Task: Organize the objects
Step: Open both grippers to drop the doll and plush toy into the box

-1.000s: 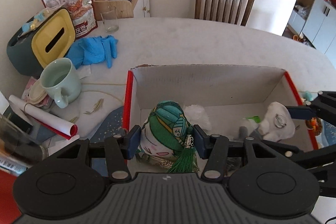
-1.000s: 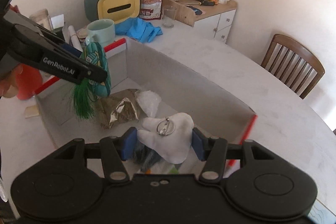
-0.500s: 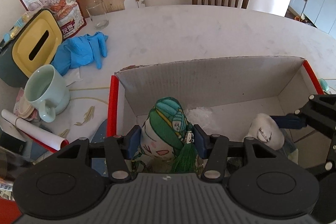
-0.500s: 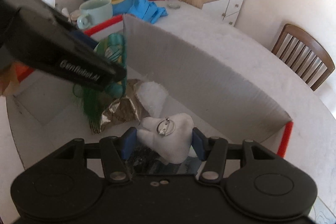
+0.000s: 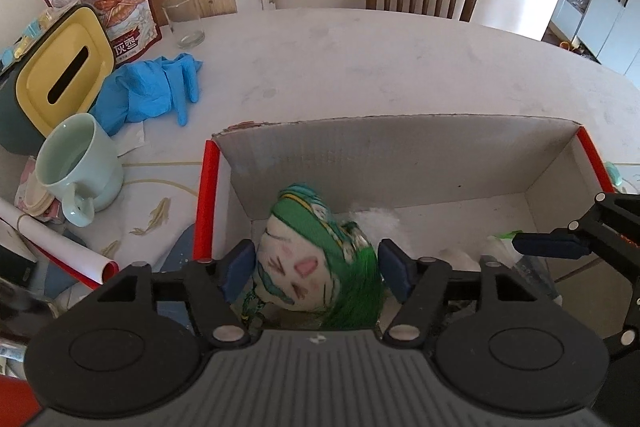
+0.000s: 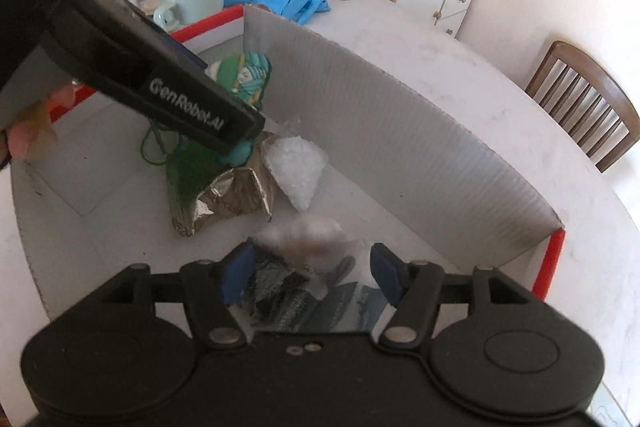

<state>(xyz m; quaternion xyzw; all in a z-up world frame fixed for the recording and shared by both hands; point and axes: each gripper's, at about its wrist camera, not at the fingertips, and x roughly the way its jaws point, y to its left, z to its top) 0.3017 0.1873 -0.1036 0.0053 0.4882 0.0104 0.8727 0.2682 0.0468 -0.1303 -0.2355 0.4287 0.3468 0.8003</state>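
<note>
Both grippers point down into the cardboard box [image 5: 400, 155], and we have just been opening their jaws. Our left gripper [image 5: 316, 269] stands open, and the green-haired plush doll [image 5: 312, 259] sits between its blue pads with a small gap on each side, face up, low in the box's left end near the red-edged wall. Our right gripper [image 6: 310, 273] is open as well; the white plush piece [image 6: 304, 237] appears as a blurred pale shape just ahead of the pads, apart from both, above some dark packets on the box floor. From the right wrist view we also see a crumpled foil packet [image 6: 228, 199] and a clear crinkled bag [image 6: 298, 167] lying side by side in the middle of the box. Outside the box, on the surface [image 5: 380, 67], stand a pale green mug [image 5: 76, 167], blue gloves [image 5: 152, 91], a yellow-lidded tissue box [image 5: 60, 71] and an empty glass [image 5: 184, 19].
</note>
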